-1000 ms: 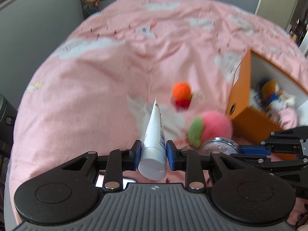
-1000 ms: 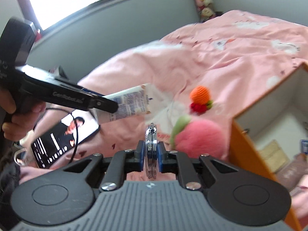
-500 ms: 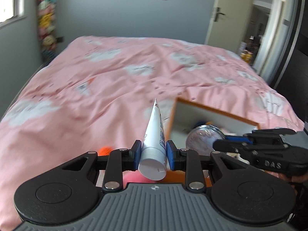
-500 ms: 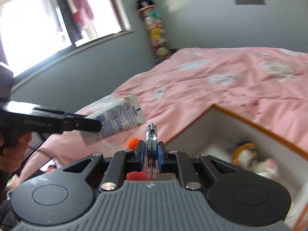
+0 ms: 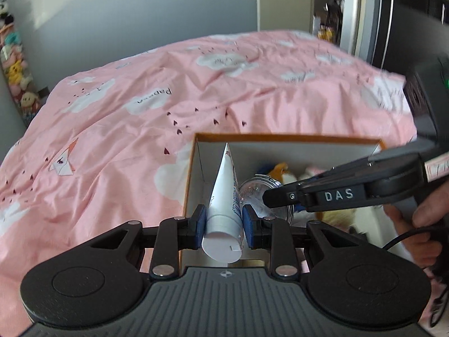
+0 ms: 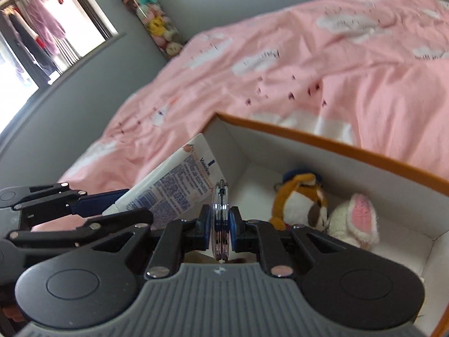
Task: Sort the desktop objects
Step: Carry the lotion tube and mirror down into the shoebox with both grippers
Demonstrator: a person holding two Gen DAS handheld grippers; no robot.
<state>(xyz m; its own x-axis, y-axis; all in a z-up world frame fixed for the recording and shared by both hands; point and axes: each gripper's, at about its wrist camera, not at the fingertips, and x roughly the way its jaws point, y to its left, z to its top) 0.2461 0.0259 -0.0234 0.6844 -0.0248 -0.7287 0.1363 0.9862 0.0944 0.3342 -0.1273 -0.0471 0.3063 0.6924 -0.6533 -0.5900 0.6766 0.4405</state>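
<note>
Orange-rimmed and white inside, a box (image 5: 286,138) on a pink bedspread (image 5: 126,129) lies just ahead of both tongs. The left gripper (image 5: 223,223) pinches a white tube (image 5: 224,196) near its cap end, crimped tail pointing forward over the box. To its right, the right gripper (image 6: 221,226) presses its pads on a thin round clear case (image 6: 221,219), held edge-on. Beyond that gripper, inside the box, lie a brown plush toy (image 6: 300,199) and a white plush toy (image 6: 353,219).
</note>
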